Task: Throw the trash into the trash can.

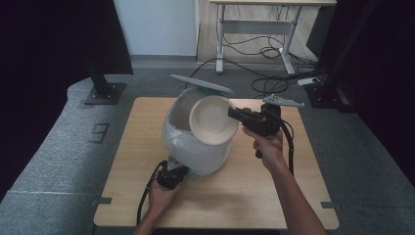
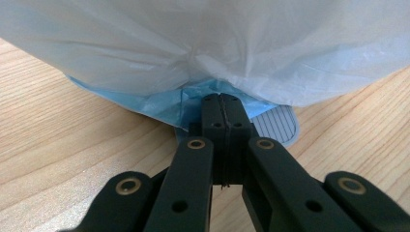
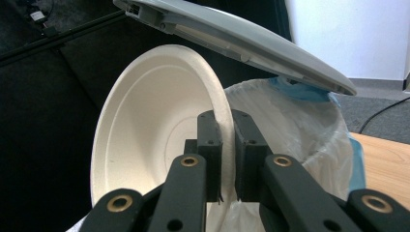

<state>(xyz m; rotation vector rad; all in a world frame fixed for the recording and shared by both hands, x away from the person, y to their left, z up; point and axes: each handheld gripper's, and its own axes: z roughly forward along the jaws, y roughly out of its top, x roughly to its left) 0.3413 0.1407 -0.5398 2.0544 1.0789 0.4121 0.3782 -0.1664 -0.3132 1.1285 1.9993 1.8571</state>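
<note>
Your right tool (image 1: pixel 234 114) clamped the rim of the paper plate (image 1: pixel 213 119), held tilted on edge just over the open bin (image 1: pixel 195 142), under its raised lid (image 1: pixel 201 84). Your left tool (image 1: pixel 172 174), jaws shut, pressed the pedal (image 2: pixel 278 123) on the tabletop (image 1: pixel 244 191).
</note>
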